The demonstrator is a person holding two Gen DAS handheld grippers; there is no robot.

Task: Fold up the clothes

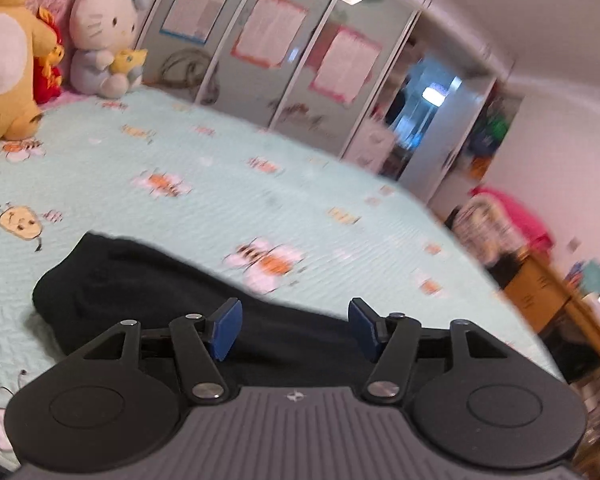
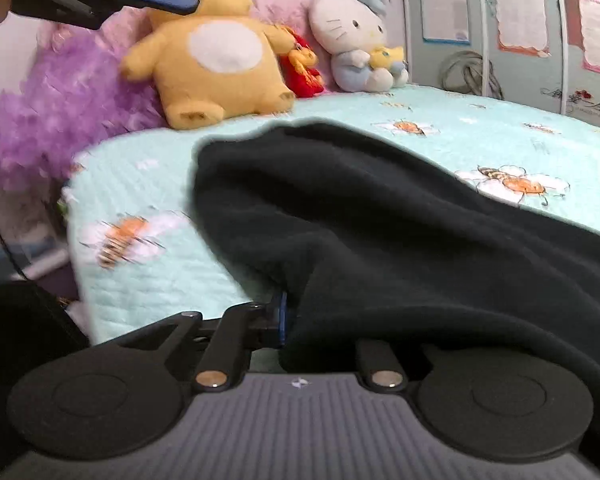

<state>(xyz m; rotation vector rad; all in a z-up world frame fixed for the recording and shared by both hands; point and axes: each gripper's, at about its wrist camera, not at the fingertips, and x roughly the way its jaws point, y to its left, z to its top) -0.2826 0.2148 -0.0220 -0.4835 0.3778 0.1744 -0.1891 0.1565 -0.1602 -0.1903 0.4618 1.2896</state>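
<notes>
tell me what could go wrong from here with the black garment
The right gripper pinches only an edge of the black garment, so a pull could slip it free. The left gripper is open and holds nothing, so the unheld side may drag and bunch on the bee-print bedspread.

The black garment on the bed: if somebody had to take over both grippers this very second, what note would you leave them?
Left gripper: open, nothing between its fingers, above the garment and not touching it.
Right gripper: shut on the black garment, whose near edge drapes over its fingers and hides one.
Where things are: the garment lies in a long rumpled heap on the light blue bedspread; plush toys sit at the head of the bed, clear of the work.
Done: one edge is gripped; no neat fold shows yet.
Left: probably take a second edge with the left gripper, spread the garment flat, then fold it.
</notes>
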